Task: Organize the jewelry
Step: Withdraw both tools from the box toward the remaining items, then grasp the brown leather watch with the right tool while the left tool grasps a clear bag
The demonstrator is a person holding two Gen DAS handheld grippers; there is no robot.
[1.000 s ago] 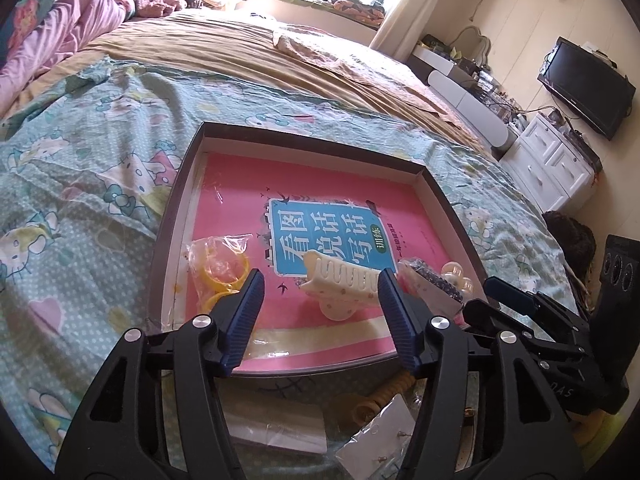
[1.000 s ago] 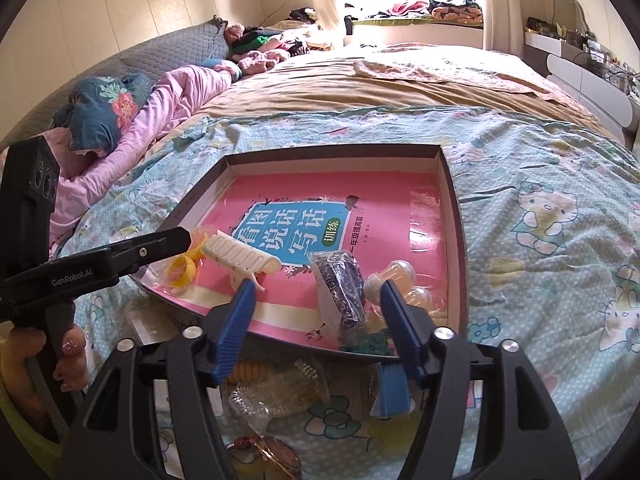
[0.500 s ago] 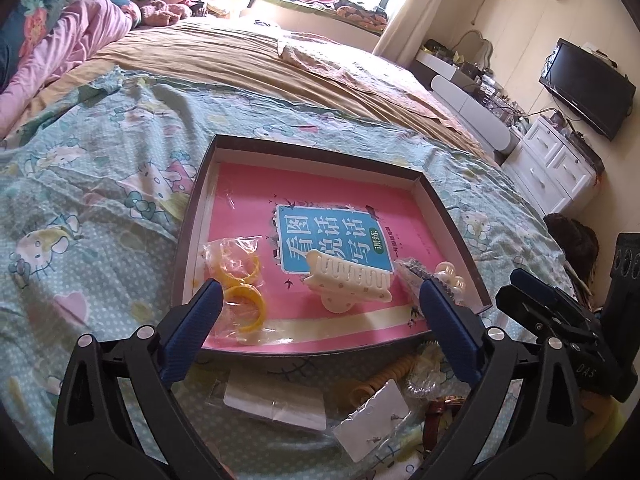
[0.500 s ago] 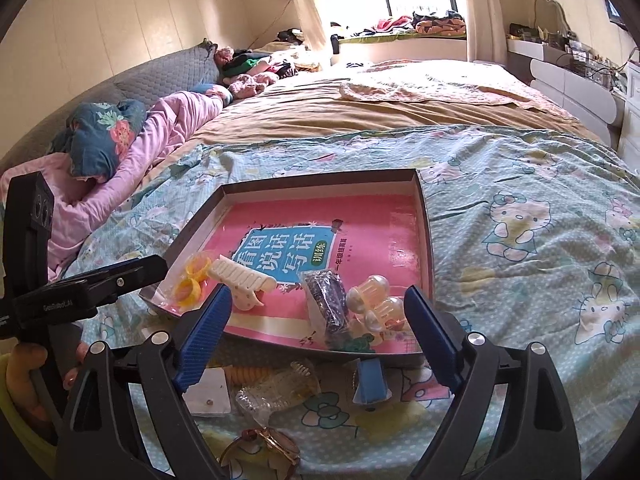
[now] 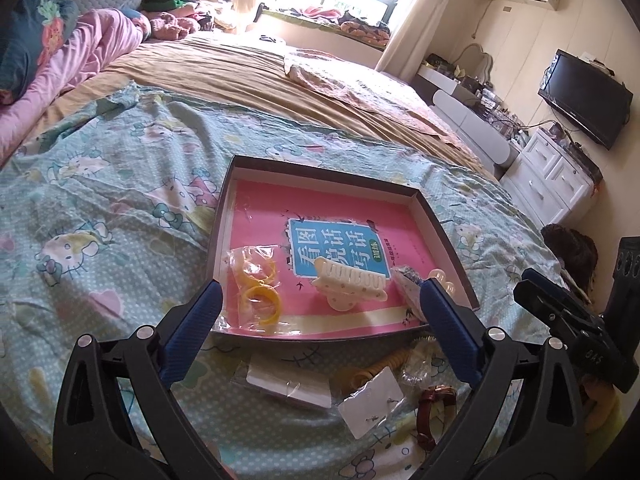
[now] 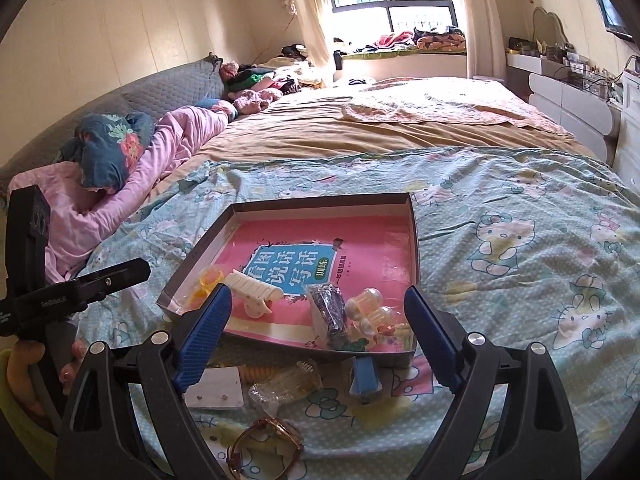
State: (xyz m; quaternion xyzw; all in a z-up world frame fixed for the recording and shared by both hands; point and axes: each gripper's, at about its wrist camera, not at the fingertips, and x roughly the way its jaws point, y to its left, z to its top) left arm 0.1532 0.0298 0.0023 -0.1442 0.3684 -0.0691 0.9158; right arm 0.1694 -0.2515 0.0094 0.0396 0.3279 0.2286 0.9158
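A shallow dark box tray [image 5: 224,200] [image 6: 414,240] with a pink book inside lies on the bed. In it are yellow bracelets in a bag [image 5: 256,288], a cream hair claw [image 5: 348,280] [image 6: 252,286], a dark beaded piece in a bag [image 6: 330,308] and pearl clips [image 6: 370,308]. In front of the tray lie white earring cards [image 5: 372,404] [image 6: 216,390], a yellow coil tie [image 5: 376,368], a brown watch strap [image 5: 434,404], a blue clip [image 6: 364,374] and a gold bangle [image 6: 266,442]. My left gripper [image 5: 320,328] and right gripper [image 6: 316,334] are both open and empty, held above the loose items.
The bed has a teal cartoon-print sheet [image 5: 100,200] and a tan blanket [image 6: 380,128] behind. Pink bedding and pillows [image 6: 120,184] lie at the left. White drawers [image 5: 552,176] and a TV [image 5: 580,92] stand at the right wall.
Both grippers have opened wide and pulled back and up from the tray. The hair claw and the beaded piece now lie free in the tray.
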